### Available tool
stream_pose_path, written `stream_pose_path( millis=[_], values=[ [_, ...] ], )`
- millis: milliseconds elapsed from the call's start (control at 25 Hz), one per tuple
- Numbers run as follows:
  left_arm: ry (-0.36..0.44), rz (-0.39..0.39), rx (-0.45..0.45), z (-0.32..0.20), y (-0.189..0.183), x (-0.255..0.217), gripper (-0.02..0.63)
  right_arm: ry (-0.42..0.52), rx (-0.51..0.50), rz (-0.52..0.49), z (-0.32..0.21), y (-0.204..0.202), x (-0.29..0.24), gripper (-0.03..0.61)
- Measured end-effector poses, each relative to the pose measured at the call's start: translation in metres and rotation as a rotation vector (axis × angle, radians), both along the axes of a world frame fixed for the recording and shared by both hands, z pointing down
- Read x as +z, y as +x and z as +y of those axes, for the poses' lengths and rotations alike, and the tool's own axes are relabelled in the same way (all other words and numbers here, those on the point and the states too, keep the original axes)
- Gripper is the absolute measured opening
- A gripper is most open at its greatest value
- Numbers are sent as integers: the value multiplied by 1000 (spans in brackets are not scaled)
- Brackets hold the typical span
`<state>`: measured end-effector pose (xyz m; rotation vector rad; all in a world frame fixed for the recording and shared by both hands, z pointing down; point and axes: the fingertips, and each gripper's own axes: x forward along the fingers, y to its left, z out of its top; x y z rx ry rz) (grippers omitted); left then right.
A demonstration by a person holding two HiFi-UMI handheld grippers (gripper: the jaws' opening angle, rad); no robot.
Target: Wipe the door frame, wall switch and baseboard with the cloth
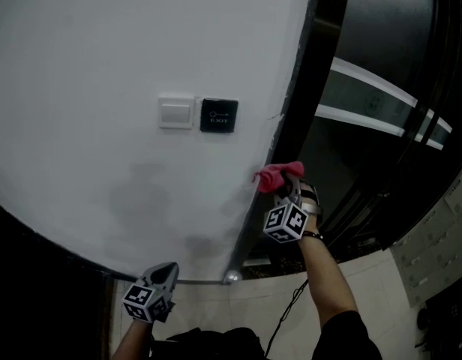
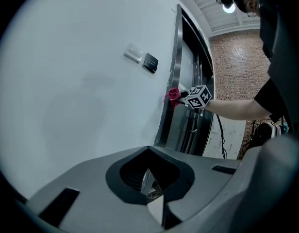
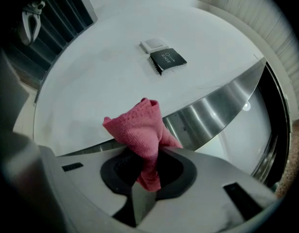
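Up at the right edge of the white wall [image 1: 103, 66], the right gripper [image 1: 283, 191] has its jaws closed on a pink cloth [image 1: 278, 175], whose bunched end sticks out past the tips and presses against the metal door frame [image 1: 292, 103]. The cloth sits below and to the right of the white wall switch [image 1: 176, 112] and the black exit button [image 1: 219, 115] beside it. Near the wall's lower edge, the left gripper [image 1: 162, 277] hangs well apart, its jaws drawn together on nothing.

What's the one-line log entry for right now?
right gripper: shut on cloth, at door frame | left gripper: shut, empty | switch: clear of cloth
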<state>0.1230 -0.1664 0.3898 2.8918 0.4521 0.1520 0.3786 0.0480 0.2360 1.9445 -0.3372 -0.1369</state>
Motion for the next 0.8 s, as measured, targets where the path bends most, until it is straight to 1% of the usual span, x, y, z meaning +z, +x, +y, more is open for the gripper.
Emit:
stream_pose_path(
  millis=[200, 320, 600, 800],
  values=[
    [-1, -13, -1, 2, -1, 5, -8, 25, -4, 16, 0, -1, 9, 58],
    [1, -18, 1, 2, 0, 7, -8, 22, -5, 21, 0, -3, 22, 58],
    [9, -38, 0, -1, 2, 9, -8, 55, -22, -19, -1, -4, 50, 58],
    [12, -54, 0, 2, 3, 12, -8, 47, -25, -46, -1, -4, 67, 58]
  ],
)
